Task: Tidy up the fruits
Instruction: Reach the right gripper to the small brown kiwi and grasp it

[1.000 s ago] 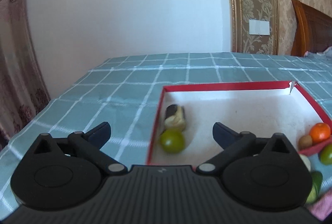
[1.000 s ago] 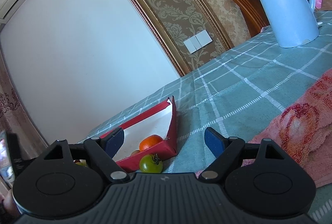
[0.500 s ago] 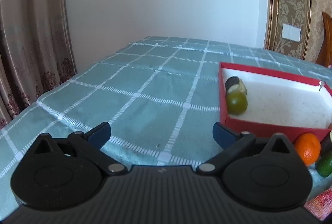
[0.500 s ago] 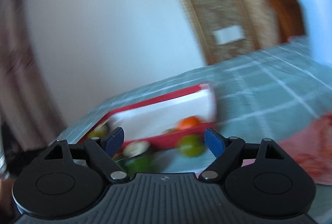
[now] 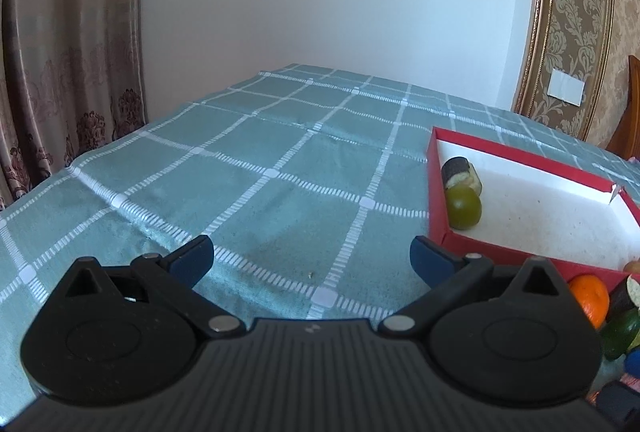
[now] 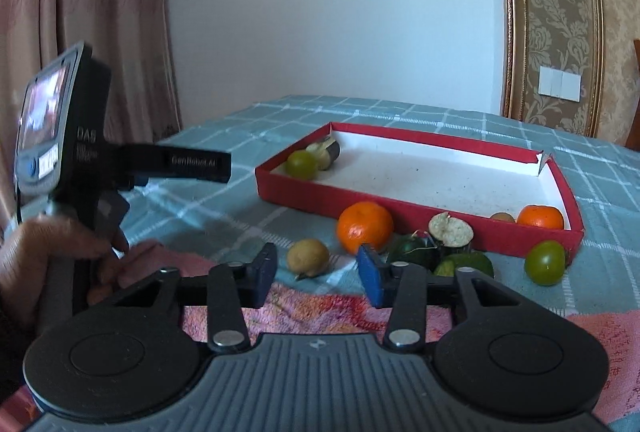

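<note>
A red tray [image 6: 416, 207] with a white floor holds a green fruit [image 6: 301, 164], a dark cut piece [image 6: 327, 151], an orange [image 6: 540, 217] and a small brown fruit [image 6: 502, 217]. In front of it on the cloth lie an orange [image 6: 365, 227], a small yellowish fruit [image 6: 308, 258], dark green pieces [image 6: 412, 250] and a green tomato [image 6: 545, 263]. My right gripper [image 6: 316, 274] is open and empty, just short of the yellowish fruit. My left gripper [image 5: 312, 258] is open and empty over bare cloth, left of the tray [image 5: 438, 200].
A pink towel [image 6: 320, 312] lies under the right gripper at the table's near edge. The left gripper's body [image 6: 80, 152] and the hand holding it are at the left in the right wrist view. Curtains hang at the left, a wall behind.
The left gripper has swung left, away from over the tray. The right gripper has swung left from the kettle side and now faces the fruits, its jaws narrower than before.
</note>
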The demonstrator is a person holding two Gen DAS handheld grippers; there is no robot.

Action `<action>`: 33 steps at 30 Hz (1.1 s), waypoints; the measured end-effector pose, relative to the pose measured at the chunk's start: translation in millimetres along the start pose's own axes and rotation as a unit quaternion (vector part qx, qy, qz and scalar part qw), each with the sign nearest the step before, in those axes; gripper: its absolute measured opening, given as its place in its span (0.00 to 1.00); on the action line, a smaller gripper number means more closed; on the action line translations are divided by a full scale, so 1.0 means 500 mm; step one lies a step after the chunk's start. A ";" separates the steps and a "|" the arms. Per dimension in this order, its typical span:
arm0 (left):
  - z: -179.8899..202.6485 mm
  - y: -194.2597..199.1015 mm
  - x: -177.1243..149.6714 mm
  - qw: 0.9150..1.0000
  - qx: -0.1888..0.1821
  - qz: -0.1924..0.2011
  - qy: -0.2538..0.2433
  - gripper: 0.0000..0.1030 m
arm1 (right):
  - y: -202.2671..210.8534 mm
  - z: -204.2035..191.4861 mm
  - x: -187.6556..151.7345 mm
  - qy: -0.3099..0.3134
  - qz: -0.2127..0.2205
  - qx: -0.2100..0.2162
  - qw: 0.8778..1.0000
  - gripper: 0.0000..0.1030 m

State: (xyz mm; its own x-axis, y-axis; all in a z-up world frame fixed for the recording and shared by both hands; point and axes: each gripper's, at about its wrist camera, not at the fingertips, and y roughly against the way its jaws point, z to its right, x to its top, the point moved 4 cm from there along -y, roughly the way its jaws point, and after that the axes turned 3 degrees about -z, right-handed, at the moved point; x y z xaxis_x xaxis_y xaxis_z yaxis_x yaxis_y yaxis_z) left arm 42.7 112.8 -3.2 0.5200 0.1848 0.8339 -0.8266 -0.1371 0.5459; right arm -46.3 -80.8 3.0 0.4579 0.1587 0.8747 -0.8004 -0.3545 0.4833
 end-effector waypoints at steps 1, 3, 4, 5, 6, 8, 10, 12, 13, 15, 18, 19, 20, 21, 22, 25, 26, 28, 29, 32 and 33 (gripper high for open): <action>0.002 -0.001 0.000 1.000 -0.001 -0.001 -0.002 1.00 | -0.003 -0.003 0.001 0.000 -0.003 0.000 1.000 0.33; 0.004 -0.001 0.000 1.000 -0.001 -0.003 -0.005 1.00 | -0.013 0.001 0.007 0.000 -0.006 -0.004 1.000 0.33; 0.004 -0.001 0.000 1.000 -0.001 -0.003 -0.006 1.00 | -0.016 0.000 0.006 0.001 -0.008 -0.006 1.000 0.33; 0.004 0.000 0.000 1.000 -0.001 -0.001 -0.006 1.00 | -0.019 -0.001 0.006 0.001 -0.010 -0.007 1.000 0.33; 0.004 0.001 -0.001 1.000 0.000 0.000 -0.006 1.00 | -0.022 -0.003 0.007 0.002 -0.011 -0.008 1.000 0.33; 0.006 0.002 -0.001 1.000 0.002 0.002 -0.007 1.00 | -0.029 -0.006 0.008 0.005 -0.016 -0.012 1.000 0.32; 0.007 0.002 -0.001 1.000 0.002 0.003 -0.008 1.00 | -0.037 -0.008 0.008 0.007 -0.023 -0.015 1.000 0.32; 0.007 0.001 -0.001 1.000 0.003 0.001 -0.008 1.00 | -0.042 -0.007 0.008 0.006 -0.025 -0.019 0.999 0.32; 0.007 -0.001 -0.001 1.000 0.004 -0.001 -0.009 1.00 | -0.046 -0.006 0.009 0.005 -0.027 -0.020 0.999 0.32; 0.008 -0.003 -0.001 1.000 0.004 -0.005 -0.010 1.00 | -0.053 -0.003 0.012 0.003 -0.030 -0.023 0.999 0.32; 0.008 -0.003 -0.001 1.000 0.004 -0.007 -0.011 1.00 | -0.064 -0.001 0.017 0.000 -0.033 -0.022 0.999 0.32; 0.009 -0.004 -0.002 1.000 0.004 -0.009 -0.012 1.00 | -0.066 -0.002 0.018 0.000 -0.034 -0.021 0.999 0.32; 0.009 -0.006 -0.002 1.000 0.005 -0.011 -0.012 1.00 | -0.068 -0.003 0.019 0.002 -0.034 -0.021 0.999 0.32; 0.009 -0.006 -0.002 1.000 0.005 -0.012 -0.013 1.00 | -0.071 -0.005 0.019 0.003 -0.035 -0.019 0.999 0.32; 0.009 -0.006 -0.002 1.000 0.005 -0.012 -0.013 1.00 | -0.075 -0.006 0.020 0.002 -0.036 -0.017 0.999 0.32; 0.009 -0.006 -0.002 1.000 0.006 -0.012 -0.012 1.00 | -0.085 -0.009 0.023 0.002 -0.041 -0.014 0.999 0.32; 0.009 -0.006 -0.002 1.000 0.006 -0.012 -0.012 1.00 | -0.088 -0.011 0.023 0.002 -0.042 -0.014 0.999 0.32; 0.009 -0.007 -0.002 1.000 0.007 -0.014 -0.012 1.00 | -0.094 -0.012 0.023 0.000 -0.047 -0.010 0.999 0.32; 0.009 -0.007 -0.002 1.000 0.007 -0.014 -0.012 1.00 | -0.098 -0.012 0.022 -0.001 -0.050 -0.009 0.999 0.32; 0.009 -0.008 -0.002 1.000 0.007 -0.015 -0.012 1.00 | -0.102 -0.010 0.020 -0.005 -0.054 -0.010 0.998 0.28; 0.009 -0.008 -0.002 1.000 0.008 -0.016 -0.011 1.00 | -0.102 -0.010 0.020 -0.005 -0.055 -0.008 0.998 0.28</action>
State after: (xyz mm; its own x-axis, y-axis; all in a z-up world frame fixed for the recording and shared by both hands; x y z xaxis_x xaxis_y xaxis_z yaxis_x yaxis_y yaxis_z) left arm 46.4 108.6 -5.7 0.5517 0.1672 0.8171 -0.8057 -0.1464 0.5739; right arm -2.7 -56.3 -12.9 0.5471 0.1858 0.8162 -0.7517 -0.3199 0.5767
